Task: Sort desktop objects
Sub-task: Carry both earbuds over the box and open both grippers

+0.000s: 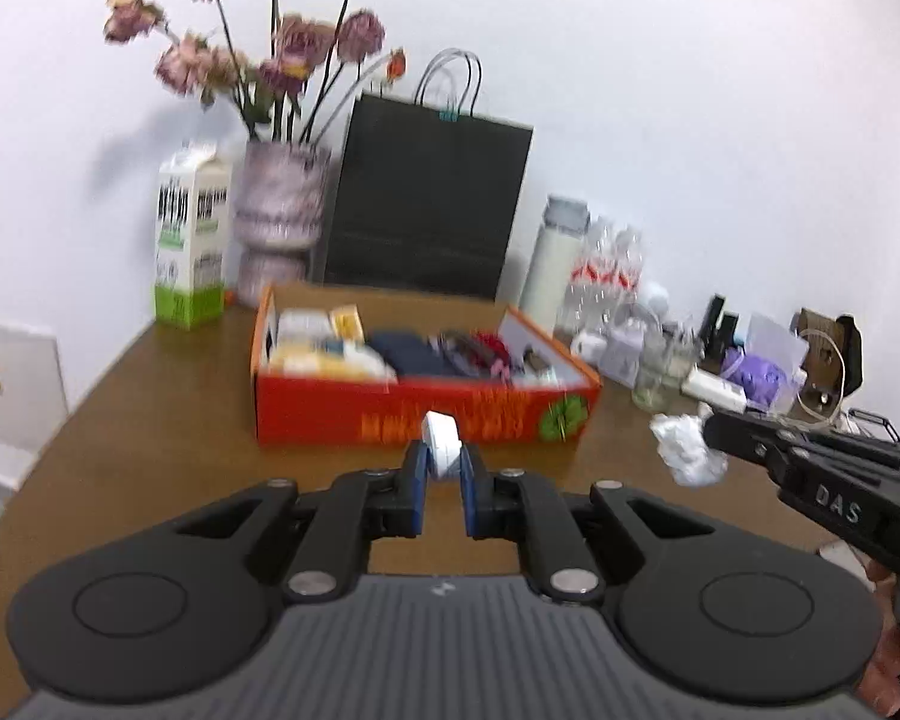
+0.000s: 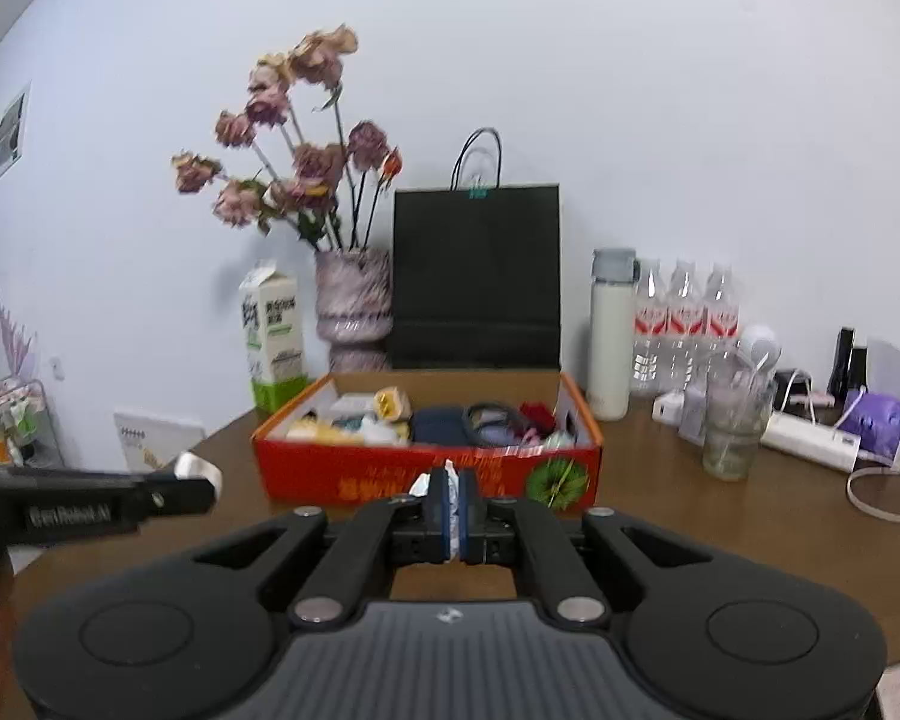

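Note:
An open red-orange box (image 1: 342, 411) (image 2: 330, 465) filled with several small items stands mid-table. My left gripper (image 1: 444, 459) is shut on a small white roll (image 1: 441, 429), held just in front of the box's near wall. In the right wrist view the left gripper (image 2: 207, 489) comes in from the left with the white roll (image 2: 198, 467) at its tip. My right gripper (image 2: 453, 480) is shut on a crumpled white paper wad (image 2: 420, 485), also before the box. From the left wrist view the right gripper (image 1: 714, 429) enters at right, with the wad (image 1: 687, 450) at its tips.
Behind the box stand a milk carton (image 2: 276, 339), a vase of dried flowers (image 2: 354, 306), a black paper bag (image 2: 477, 276), a white flask (image 2: 612, 336) and water bottles (image 2: 684, 318). A glass (image 2: 732, 432), a power strip (image 2: 810, 441) and purple items (image 2: 876, 420) crowd the right side.

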A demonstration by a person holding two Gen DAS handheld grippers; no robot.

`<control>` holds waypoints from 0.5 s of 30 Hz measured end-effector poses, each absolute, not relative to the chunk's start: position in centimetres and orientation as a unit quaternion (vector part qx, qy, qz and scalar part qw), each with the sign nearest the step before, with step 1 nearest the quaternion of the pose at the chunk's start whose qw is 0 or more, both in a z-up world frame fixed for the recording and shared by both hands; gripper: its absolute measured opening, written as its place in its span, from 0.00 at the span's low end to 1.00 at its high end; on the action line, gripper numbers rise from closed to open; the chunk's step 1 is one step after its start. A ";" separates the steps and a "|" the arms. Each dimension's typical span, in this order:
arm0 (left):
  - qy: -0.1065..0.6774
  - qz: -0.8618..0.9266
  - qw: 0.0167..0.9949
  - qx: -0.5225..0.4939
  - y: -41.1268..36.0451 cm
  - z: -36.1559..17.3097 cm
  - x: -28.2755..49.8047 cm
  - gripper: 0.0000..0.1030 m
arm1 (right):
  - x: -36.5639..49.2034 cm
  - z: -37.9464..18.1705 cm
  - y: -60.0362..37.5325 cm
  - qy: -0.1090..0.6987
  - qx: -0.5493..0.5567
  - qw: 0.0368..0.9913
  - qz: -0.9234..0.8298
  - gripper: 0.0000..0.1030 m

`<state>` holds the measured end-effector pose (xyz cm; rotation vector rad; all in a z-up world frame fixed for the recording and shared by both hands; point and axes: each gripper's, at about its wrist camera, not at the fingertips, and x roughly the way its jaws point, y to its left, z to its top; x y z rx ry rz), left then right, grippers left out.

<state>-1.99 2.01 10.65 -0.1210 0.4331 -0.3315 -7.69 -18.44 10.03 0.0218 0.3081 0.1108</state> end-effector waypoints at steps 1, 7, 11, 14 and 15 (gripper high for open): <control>0.208 -0.166 0.962 -0.057 2.2 11.3 -1.1 0.12 | -7.3 10.4 -18.6 0.149 0.010 0.987 0.053 0.01; 0.221 -0.197 0.953 -0.064 2.0 14.5 6.1 0.12 | -2.4 13.2 -19.8 0.128 0.021 0.990 0.062 0.01; 0.267 -0.217 0.936 -0.074 0.5 15.2 13.5 0.12 | 3.9 14.6 -21.1 0.139 0.039 0.987 0.072 0.01; 0.294 -0.215 0.929 -0.067 -1.8 14.9 18.6 0.12 | 9.5 14.6 -21.9 0.167 0.040 0.983 0.066 0.01; 0.303 -0.216 0.926 -0.067 -2.6 14.5 20.1 0.12 | 11.7 14.3 -22.2 0.181 0.041 0.981 0.063 0.01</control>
